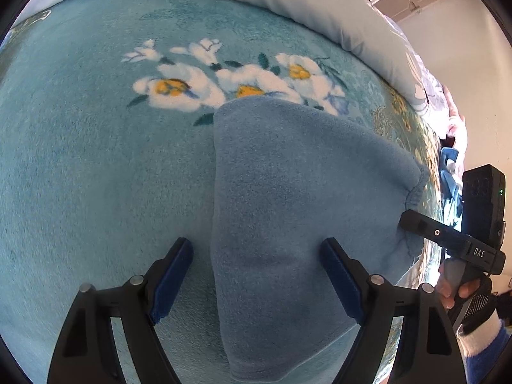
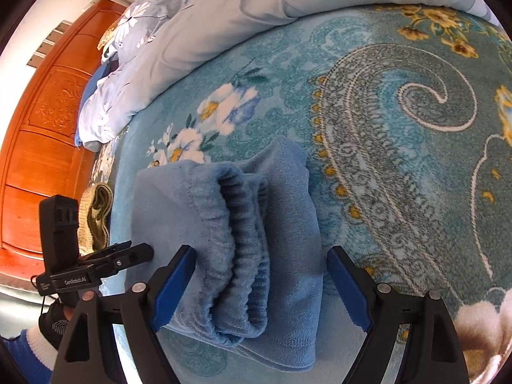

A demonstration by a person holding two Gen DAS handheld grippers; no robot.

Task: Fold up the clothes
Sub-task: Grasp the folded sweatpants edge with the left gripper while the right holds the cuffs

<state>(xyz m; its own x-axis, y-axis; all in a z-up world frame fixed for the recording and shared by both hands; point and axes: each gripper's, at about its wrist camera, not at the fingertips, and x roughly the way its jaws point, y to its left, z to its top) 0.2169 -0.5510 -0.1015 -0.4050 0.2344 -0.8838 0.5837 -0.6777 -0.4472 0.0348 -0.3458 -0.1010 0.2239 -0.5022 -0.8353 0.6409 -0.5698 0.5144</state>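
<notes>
Your left claw [image 1: 256,275] stands spread, its blue pads either side of the folded blue fleece garment [image 1: 297,198], pressing nothing. Your right claw [image 2: 260,283] is likewise spread, straddling the garment's gathered elastic end [image 2: 243,246]. The garment lies flat on the floral teal blanket [image 1: 96,160] covering the bed, near the pale duvet [image 2: 224,25].

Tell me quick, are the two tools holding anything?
Left tool: open, over the blue fleece garment, holding nothing.
Right tool: open, straddling its elastic waistband, holding nothing.

Plain blue fleece garment [image 2: 281,192] on teal blanket [image 1: 96,160] with white-and-yellow flowers, paisley swirls.
</notes>
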